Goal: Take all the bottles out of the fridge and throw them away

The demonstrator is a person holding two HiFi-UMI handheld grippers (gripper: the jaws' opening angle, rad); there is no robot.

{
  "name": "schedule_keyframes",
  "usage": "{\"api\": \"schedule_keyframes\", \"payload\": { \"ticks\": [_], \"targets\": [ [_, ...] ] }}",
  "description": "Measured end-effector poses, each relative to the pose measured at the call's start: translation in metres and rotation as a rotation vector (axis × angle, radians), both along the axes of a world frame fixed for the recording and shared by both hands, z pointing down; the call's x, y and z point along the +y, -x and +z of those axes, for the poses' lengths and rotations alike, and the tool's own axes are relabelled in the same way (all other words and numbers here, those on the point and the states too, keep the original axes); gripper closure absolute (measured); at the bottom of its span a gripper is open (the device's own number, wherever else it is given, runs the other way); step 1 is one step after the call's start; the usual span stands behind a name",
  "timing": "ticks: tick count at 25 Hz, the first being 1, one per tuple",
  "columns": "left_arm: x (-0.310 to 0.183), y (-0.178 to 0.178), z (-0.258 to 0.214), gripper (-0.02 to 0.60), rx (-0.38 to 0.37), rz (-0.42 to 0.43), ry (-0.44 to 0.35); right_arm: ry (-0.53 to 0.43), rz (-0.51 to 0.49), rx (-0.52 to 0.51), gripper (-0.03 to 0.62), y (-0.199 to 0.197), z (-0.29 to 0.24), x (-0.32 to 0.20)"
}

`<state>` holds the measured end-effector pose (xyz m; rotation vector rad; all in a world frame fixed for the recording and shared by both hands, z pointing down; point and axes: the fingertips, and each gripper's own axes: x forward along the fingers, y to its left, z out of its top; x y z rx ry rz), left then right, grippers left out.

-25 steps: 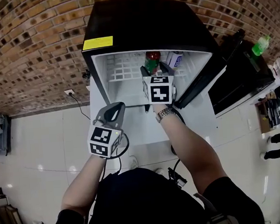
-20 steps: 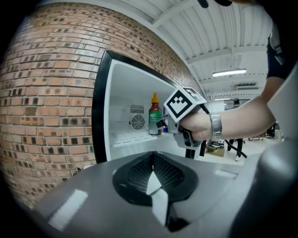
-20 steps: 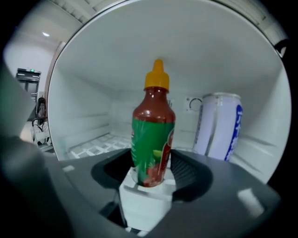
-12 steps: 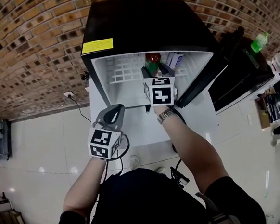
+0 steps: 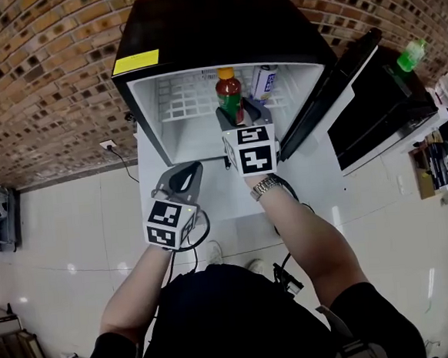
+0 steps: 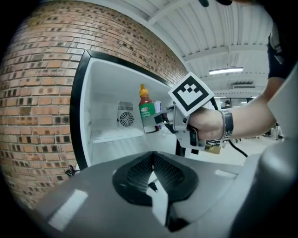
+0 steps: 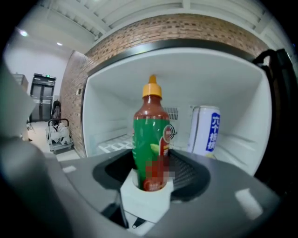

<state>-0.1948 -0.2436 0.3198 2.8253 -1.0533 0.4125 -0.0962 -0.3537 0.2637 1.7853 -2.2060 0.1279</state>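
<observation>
Head view, bottle [image 5: 229, 95] at fridge [image 5: 220, 28] opening's edge

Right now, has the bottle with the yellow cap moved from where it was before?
Yes. The yellow-capped bottle has come forward, toward the open front edge of the fridge.

The left gripper [image 6: 151, 169] is pointing at the open fridge [image 6: 80, 116], its jaws pressing together with nothing between them. At the fridge's mouth the right gripper [image 6: 157, 122] is holding a green-labelled bottle [image 6: 146, 108] upright, its jaws having just been closing on it. A brick wall [image 6: 32, 93] is running along the fridge's left side.
</observation>
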Motion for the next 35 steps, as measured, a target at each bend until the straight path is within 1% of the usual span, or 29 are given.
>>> {"api": "schedule_keyframes", "payload": {
  "ticks": [3, 5, 9, 13, 17, 20, 24, 29, 35],
  "targets": [
    [0.014, -0.007, 0.001, 0.578, -0.019, 0.002, 0.000, -0.019, -0.019, -0.004, 0.350, -0.007, -0.001, 0.016],
    [0.021, -0.009, 0.001, 0.578, -0.023, -0.012, 0.000, -0.037, -0.031, -0.014, 0.352, -0.011, -0.001, 0.028],
    [0.041, -0.020, 0.002, 0.578, -0.038, -0.017, 0.001, -0.054, -0.045, -0.030, 0.352, -0.023, 0.000, 0.059],
    [0.064, -0.044, 0.002, 0.578, -0.045, -0.002, 0.000, -0.054, -0.046, -0.041, 0.351, -0.046, 0.004, 0.099],
    [0.090, -0.080, 0.007, 0.578, -0.052, 0.032, 0.007, -0.048, -0.036, -0.046, 0.350, -0.080, 0.013, 0.140],
    [0.109, -0.113, 0.017, 0.578, -0.060, 0.071, 0.021, -0.043, -0.019, -0.051, 0.350, -0.109, 0.022, 0.172],
    [0.137, -0.157, 0.031, 0.578, -0.077, 0.148, 0.046, -0.022, 0.028, -0.054, 0.351, -0.150, 0.041, 0.216],
    [0.168, -0.221, 0.056, 0.578, -0.115, 0.274, 0.094, 0.041, 0.140, -0.085, 0.350, -0.213, 0.079, 0.268],
    [0.196, -0.295, 0.091, 0.578, -0.149, 0.407, 0.129, 0.118, 0.267, -0.122, 0.352, -0.286, 0.136, 0.319]
  ]
}}
